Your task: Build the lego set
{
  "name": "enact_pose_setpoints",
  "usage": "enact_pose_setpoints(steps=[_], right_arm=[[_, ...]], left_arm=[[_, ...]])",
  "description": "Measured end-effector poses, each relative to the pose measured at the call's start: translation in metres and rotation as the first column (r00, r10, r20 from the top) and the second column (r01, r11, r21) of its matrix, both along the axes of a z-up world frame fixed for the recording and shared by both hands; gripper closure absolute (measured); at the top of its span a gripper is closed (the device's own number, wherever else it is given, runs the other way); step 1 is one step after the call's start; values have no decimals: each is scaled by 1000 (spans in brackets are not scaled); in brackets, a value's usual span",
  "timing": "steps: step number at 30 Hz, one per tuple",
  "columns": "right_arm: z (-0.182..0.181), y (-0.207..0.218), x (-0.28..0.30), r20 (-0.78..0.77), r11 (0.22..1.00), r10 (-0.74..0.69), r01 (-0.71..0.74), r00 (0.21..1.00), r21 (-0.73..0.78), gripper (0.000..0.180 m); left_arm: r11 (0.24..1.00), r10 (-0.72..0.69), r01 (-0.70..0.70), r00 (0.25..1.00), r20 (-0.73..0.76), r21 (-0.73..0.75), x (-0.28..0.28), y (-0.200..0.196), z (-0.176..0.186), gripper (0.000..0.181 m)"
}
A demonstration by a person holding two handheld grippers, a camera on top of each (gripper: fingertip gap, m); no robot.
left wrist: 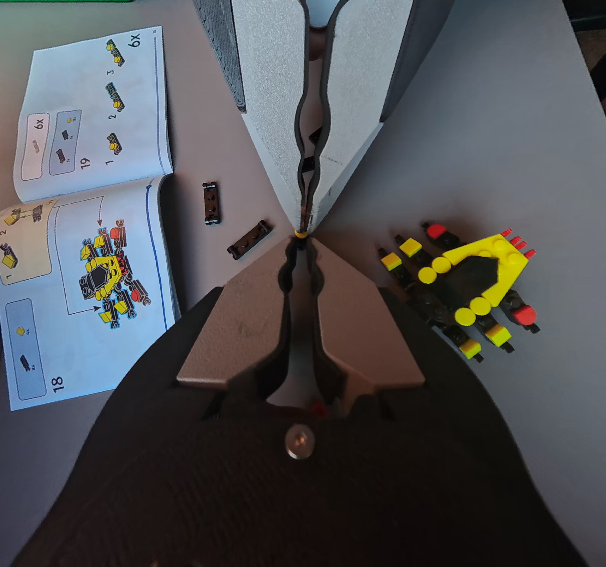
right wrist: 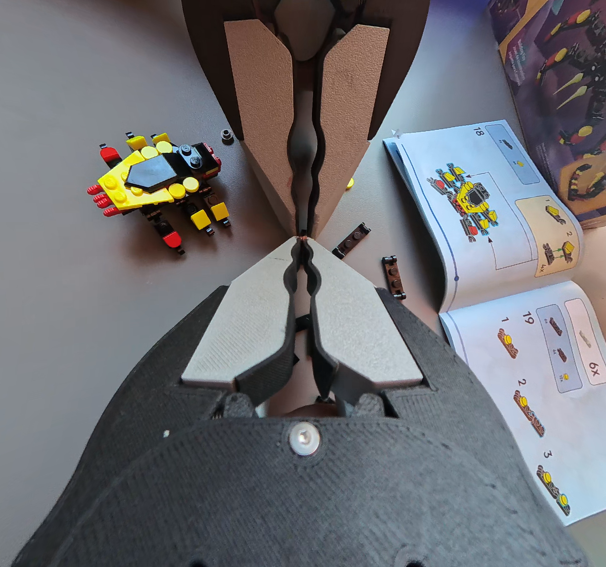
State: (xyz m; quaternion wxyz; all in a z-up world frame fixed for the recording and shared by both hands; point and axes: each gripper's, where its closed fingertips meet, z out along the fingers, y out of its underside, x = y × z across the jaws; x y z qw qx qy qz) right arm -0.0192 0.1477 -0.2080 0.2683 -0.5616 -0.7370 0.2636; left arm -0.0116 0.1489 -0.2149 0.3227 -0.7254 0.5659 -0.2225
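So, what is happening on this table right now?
A person holds two grippers tip to tip above the table. The left gripper pinches a small yellow round piece, and the right gripper, jaws closed, meets it, seemingly joining small parts. The half-built yellow and black model lies aside, untouched. Two loose black plates wait beside the open instruction booklet.
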Motion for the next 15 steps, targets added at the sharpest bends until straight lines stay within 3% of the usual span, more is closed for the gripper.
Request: enact_pose_setpoints(steps=[1,15], right_arm=[[0,0,0,0,1000,0,0,1000,-2,180],[-3,-14,0,-29,994,76,-78,997,-76,180]], left_arm=[[1000,0,0,1000,0,-1,0,0,0,178],[1000,5,-5,1000,1,-2,-1,2,0,180]])
